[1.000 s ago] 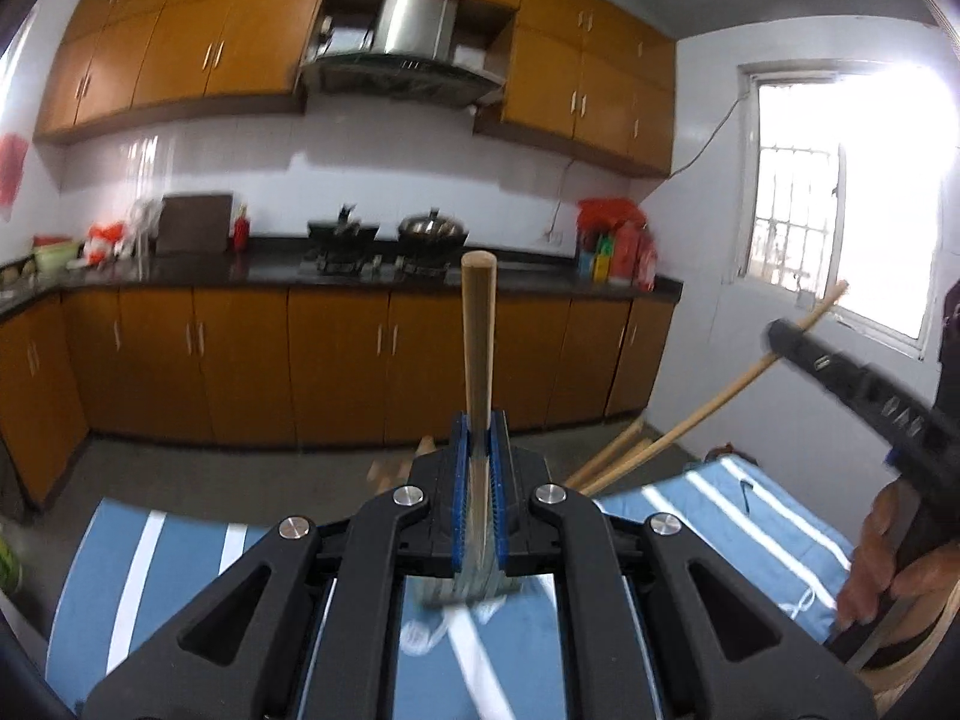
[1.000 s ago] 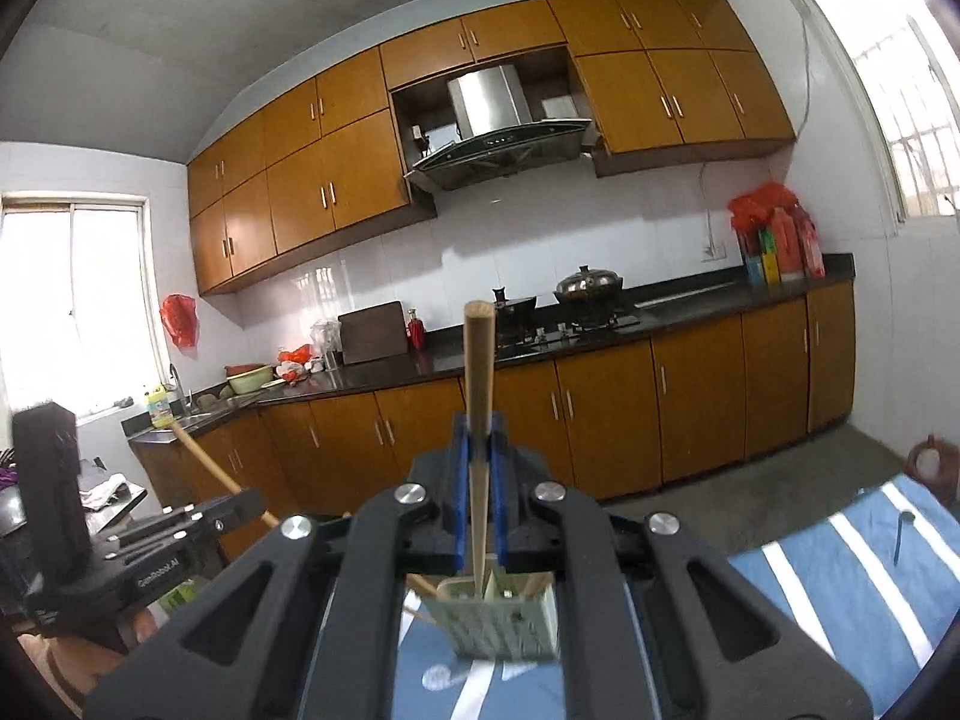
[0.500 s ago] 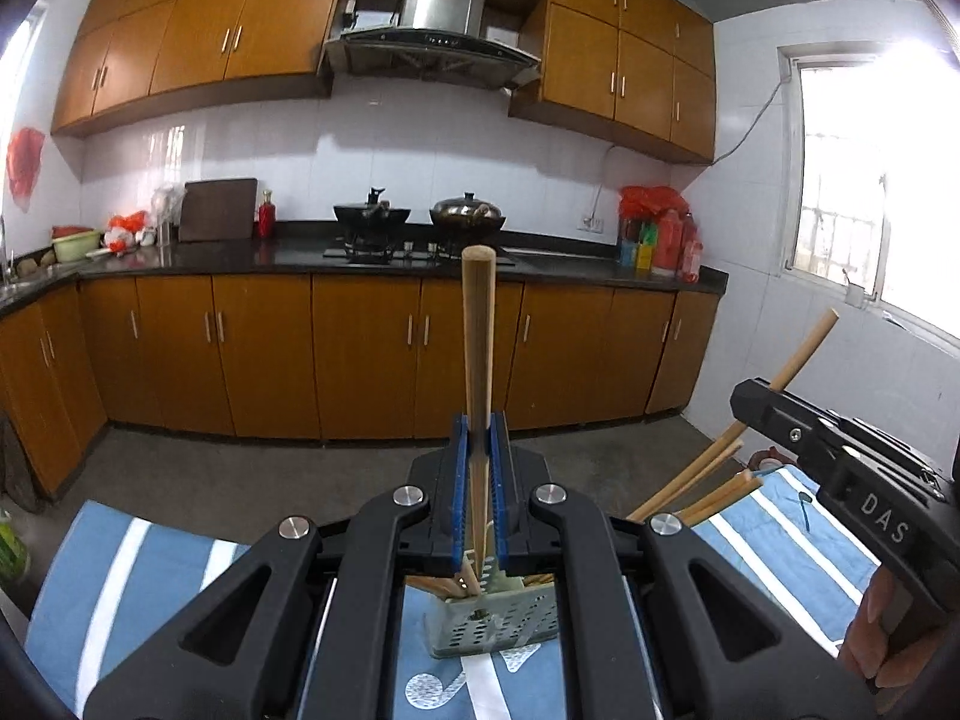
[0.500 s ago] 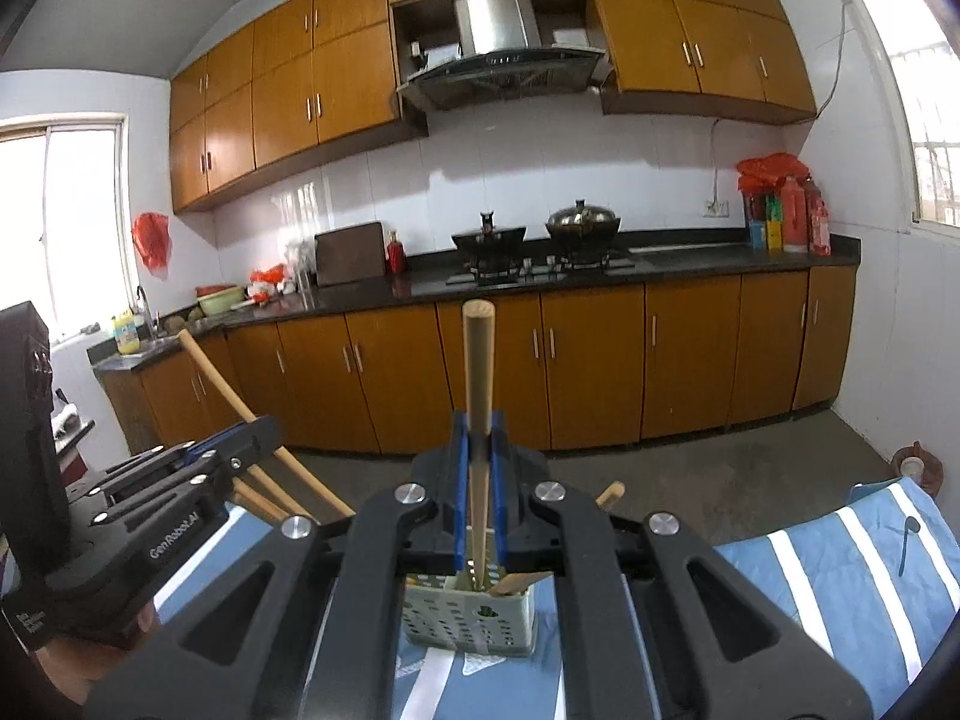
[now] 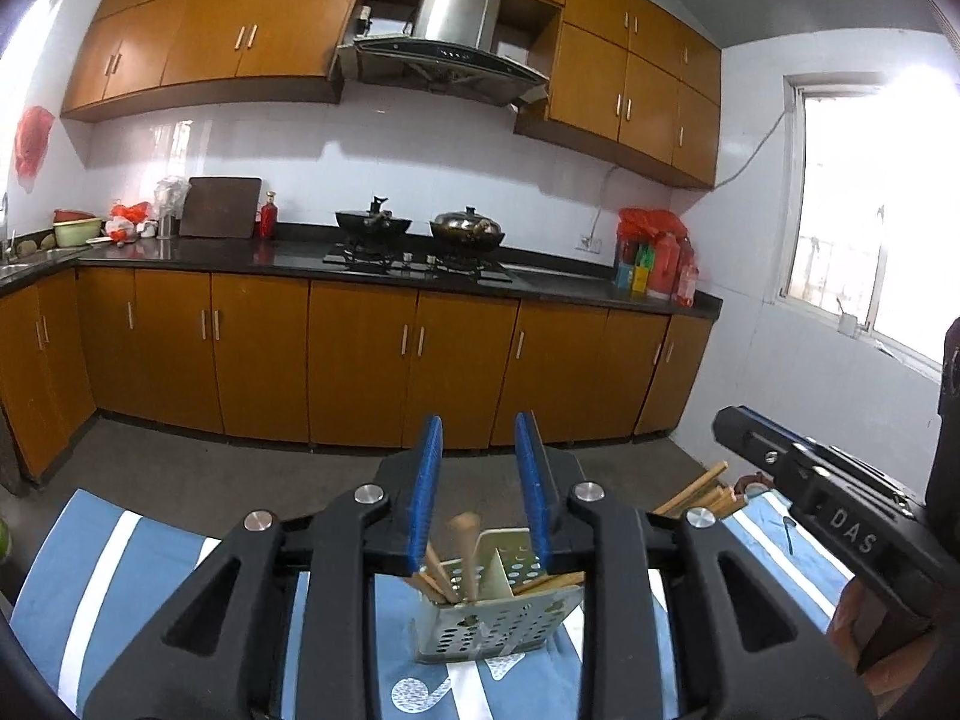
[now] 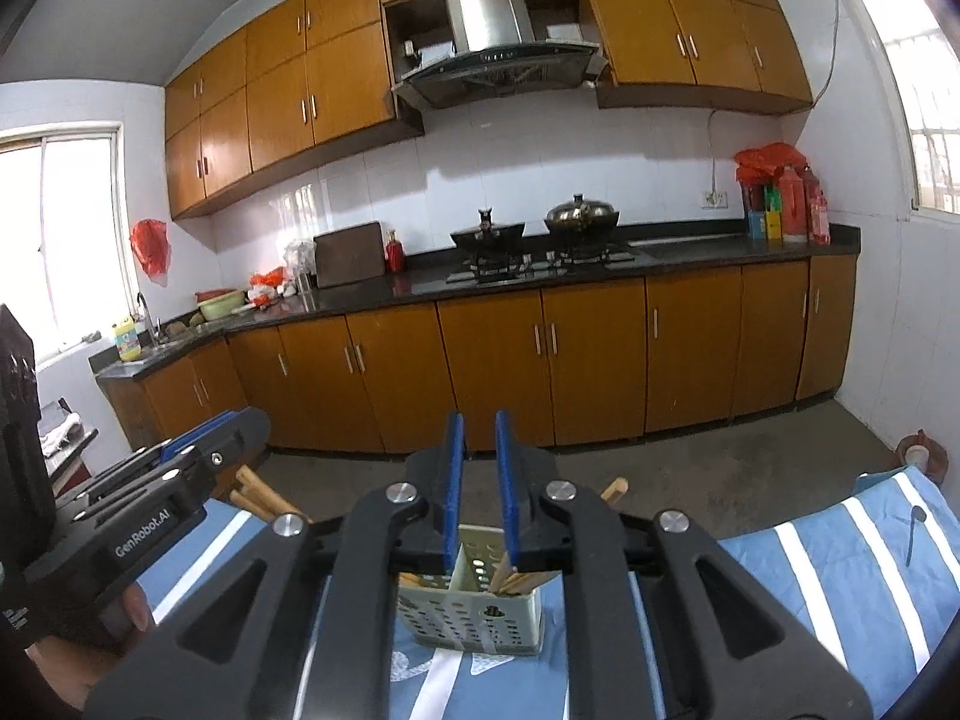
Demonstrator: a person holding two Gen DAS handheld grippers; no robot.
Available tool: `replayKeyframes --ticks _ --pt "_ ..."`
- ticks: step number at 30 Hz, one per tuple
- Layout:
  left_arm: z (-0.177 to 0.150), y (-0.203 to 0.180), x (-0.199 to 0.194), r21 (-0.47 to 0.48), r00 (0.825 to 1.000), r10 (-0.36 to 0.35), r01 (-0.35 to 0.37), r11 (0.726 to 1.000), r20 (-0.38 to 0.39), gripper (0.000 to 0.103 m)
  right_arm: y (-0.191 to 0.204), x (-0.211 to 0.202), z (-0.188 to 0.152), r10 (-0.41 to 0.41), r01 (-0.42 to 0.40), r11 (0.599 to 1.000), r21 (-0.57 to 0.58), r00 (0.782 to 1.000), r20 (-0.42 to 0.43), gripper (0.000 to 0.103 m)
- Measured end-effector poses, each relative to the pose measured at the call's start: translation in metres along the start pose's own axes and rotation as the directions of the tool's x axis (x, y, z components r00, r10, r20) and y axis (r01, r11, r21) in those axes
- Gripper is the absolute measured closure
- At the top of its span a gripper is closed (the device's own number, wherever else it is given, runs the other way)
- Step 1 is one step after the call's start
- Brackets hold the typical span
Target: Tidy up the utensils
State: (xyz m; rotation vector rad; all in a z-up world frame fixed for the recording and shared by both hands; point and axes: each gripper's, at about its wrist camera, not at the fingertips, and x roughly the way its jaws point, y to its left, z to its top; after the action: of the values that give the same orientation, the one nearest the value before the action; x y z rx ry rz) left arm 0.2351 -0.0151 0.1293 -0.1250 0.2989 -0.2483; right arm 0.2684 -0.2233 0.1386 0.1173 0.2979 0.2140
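A pale perforated utensil holder (image 5: 495,618) stands on the blue striped cloth (image 5: 120,564), split by a divider. Wooden utensils (image 5: 465,552) stand in it, leaning both ways. My left gripper (image 5: 478,480) is open and empty just above the holder. In the right wrist view the same holder (image 6: 471,615) sits below my right gripper (image 6: 478,480), which is open and empty, with wooden sticks (image 6: 516,579) in its right compartment. More wooden handle ends (image 6: 258,495) poke out behind the left gripper body (image 6: 150,516). The right gripper body (image 5: 840,516) shows at right in the left wrist view.
A dark kitchen counter (image 5: 390,258) with a stove and two pots (image 5: 468,228) runs across the back above brown cabinets. A small dark spoon-like item (image 6: 912,525) lies on the cloth at right. Windows are at both sides.
Both grippers were shut on upright wooden handles; now both are open and the handles stand in the holder. Both grippers have come lower over the holder.
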Motion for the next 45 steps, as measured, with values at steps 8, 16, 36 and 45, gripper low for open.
replayKeyframes --ticks 8,16,36,45 --pt "0.002 0.007 -0.057 0.003 0.995 0.062 -0.063 0.998 0.077 0.046 0.004 -0.071 -0.003 -0.016 0.02 0.999 -0.029 0.993 0.115 0.029" --pt "-0.061 0.008 -0.133 0.07 0.984 0.154 -0.16 0.985 0.09 0.002 0.013 -0.15 -0.069 -0.159 0.173 0.984 -0.05 0.964 0.211 0.004" --pt "-0.172 -0.009 -0.198 0.12 0.964 0.266 -0.265 0.957 0.004 0.002 0.034 -0.209 -0.211 -0.241 0.242 0.961 -0.132 0.97 0.021 0.004" --pt "-0.188 -0.008 -0.2 0.118 0.963 0.267 -0.262 0.958 -0.028 0.002 0.03 -0.207 -0.228 -0.25 0.244 0.962 -0.12 0.968 -0.034 0.004"
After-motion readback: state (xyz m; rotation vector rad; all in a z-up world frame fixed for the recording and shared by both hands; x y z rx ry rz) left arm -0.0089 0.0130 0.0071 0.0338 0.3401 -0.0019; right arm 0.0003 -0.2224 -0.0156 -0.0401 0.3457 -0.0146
